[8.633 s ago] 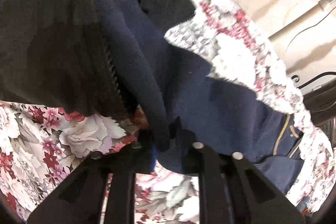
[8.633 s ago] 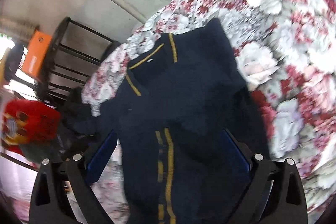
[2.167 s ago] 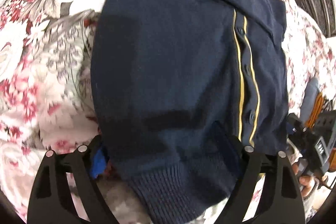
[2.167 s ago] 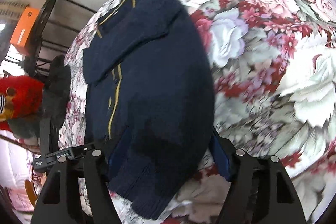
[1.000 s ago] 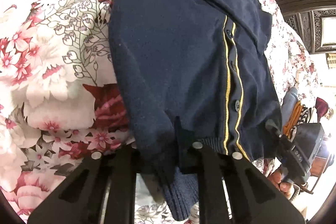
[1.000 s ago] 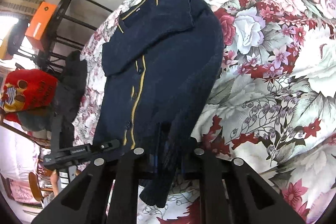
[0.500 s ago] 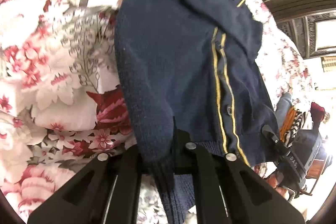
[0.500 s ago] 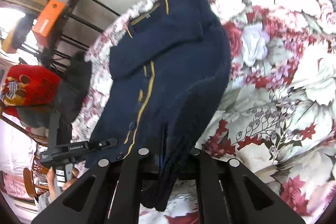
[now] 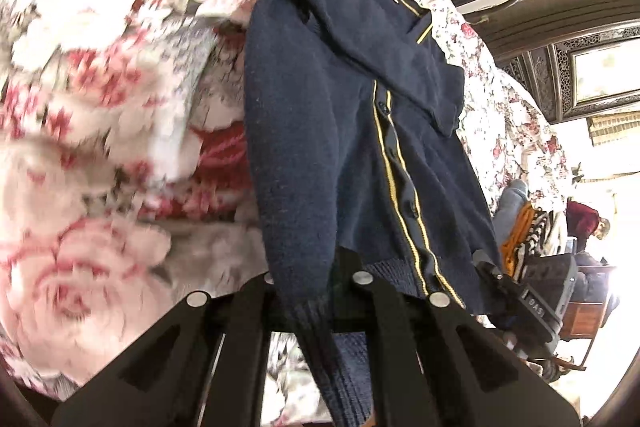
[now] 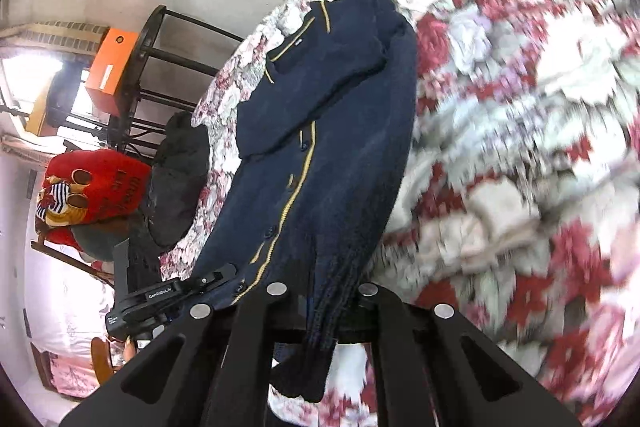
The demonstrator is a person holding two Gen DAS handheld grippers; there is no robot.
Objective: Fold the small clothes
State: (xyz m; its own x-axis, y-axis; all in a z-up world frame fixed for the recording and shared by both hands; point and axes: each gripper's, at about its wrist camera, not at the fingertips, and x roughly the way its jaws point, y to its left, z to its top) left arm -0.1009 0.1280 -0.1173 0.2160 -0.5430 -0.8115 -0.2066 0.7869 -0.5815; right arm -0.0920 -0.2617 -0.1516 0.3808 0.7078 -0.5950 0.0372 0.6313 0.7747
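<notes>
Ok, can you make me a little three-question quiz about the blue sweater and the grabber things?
1. True or false: the left gripper has its jaws shut on the navy cardigan.
2. What colour are the stripes beside the cardigan's buttons? A) yellow B) green C) white
3. What does the cardigan lie on?

Key
1. True. The right gripper pinches the bottom edge too.
2. A, yellow.
3. A floral bedspread with red and white flowers.
</notes>
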